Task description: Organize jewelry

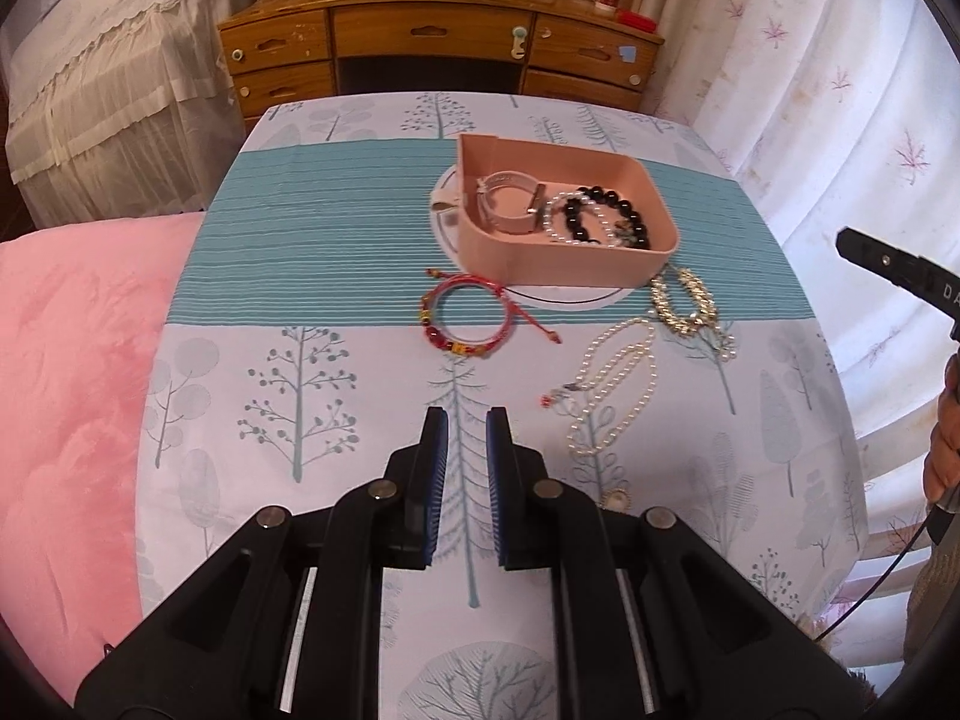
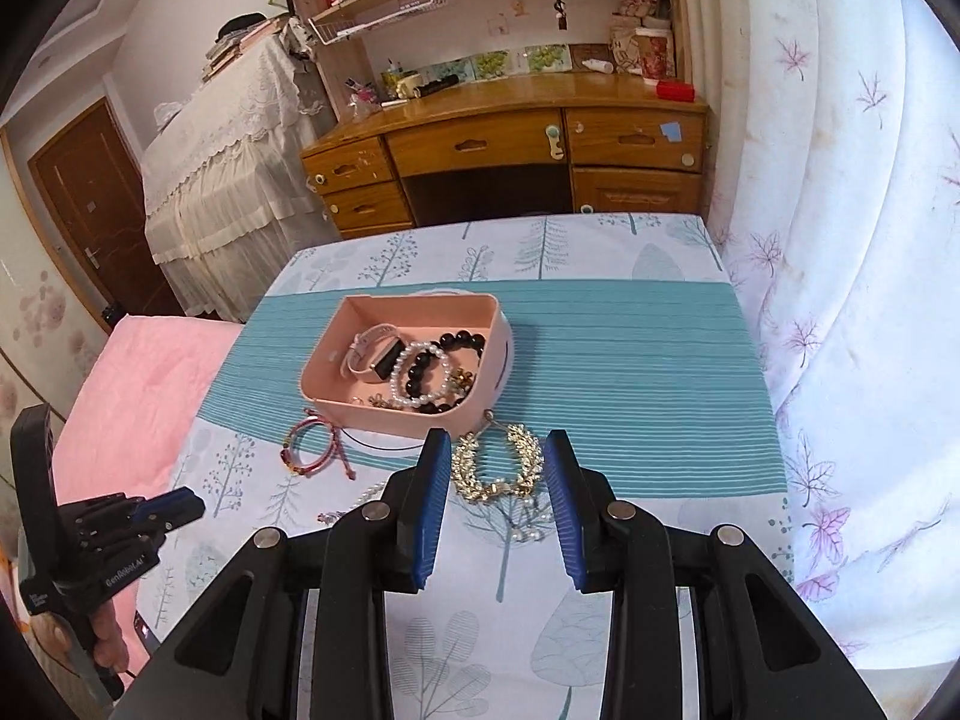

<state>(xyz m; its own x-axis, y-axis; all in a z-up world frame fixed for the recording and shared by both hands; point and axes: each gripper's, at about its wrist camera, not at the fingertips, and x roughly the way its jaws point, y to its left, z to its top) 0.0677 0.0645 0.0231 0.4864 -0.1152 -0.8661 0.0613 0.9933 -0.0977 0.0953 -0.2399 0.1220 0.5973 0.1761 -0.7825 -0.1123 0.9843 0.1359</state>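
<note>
- Your pink tray is a plain peachy pink, holding a glossy black bead bracelet, a white pearl bracelet and a pale pink watch band.
- The red cord bracelet you've got has gold and dark red beads.
- The gold leaf bracelet is shiny yellow-gold; the pearl necklace is off-white.
- Your tablecloth is white with grey-blue trees, plus a teal band of thin white stripes.
- Pink blanket, honey-brown wooden desk, white curtain with purple leaves.
- Both grippers are black with blue pads.

matt pink plastic tray, glossy black beads, printed cotton cloth, varnished wood desk
</note>
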